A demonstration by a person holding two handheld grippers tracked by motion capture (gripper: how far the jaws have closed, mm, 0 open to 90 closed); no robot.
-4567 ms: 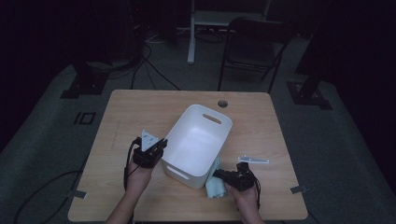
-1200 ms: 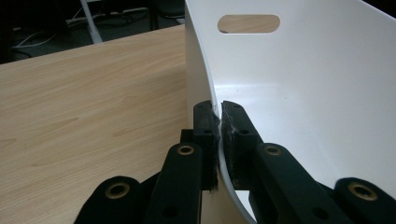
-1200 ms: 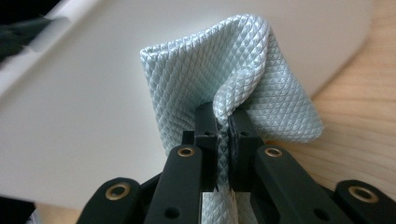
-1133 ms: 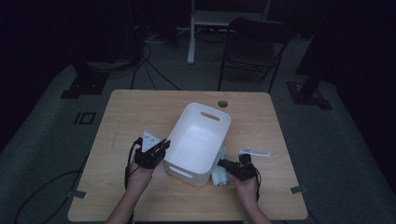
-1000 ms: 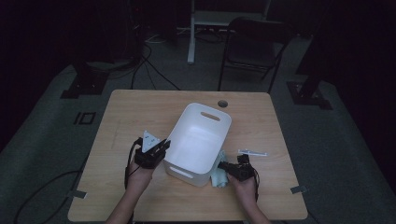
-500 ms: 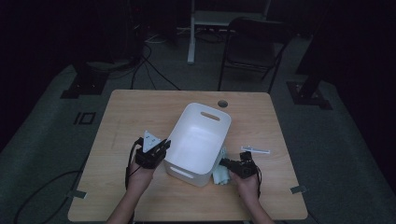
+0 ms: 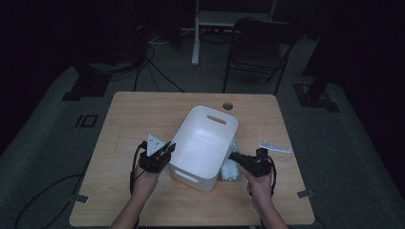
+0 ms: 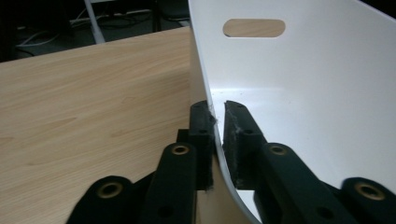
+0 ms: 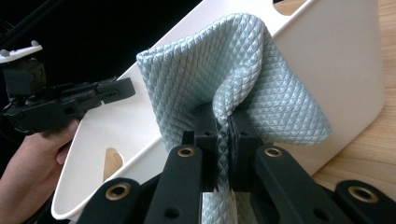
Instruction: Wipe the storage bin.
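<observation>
Cloth (image 9: 224,79), pale blue quilted weave, hangs just beside bin (image 7: 205,143) outer wall, pinched tight in right tool (image 9: 223,122). Left tool (image 8: 215,122) straddles bin's near-left rim, jaws just easing apart, wall between them. Bin sits mid-bench (image 7: 133,114). No readable markings.

Cloth (image 7: 229,168) lies on the table (image 7: 143,112), right of the bin (image 7: 205,138).

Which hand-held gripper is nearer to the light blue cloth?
Right. The right hand-held gripper pinches the cloth; the left hand-held gripper is across the white bin, on its wall.
</observation>
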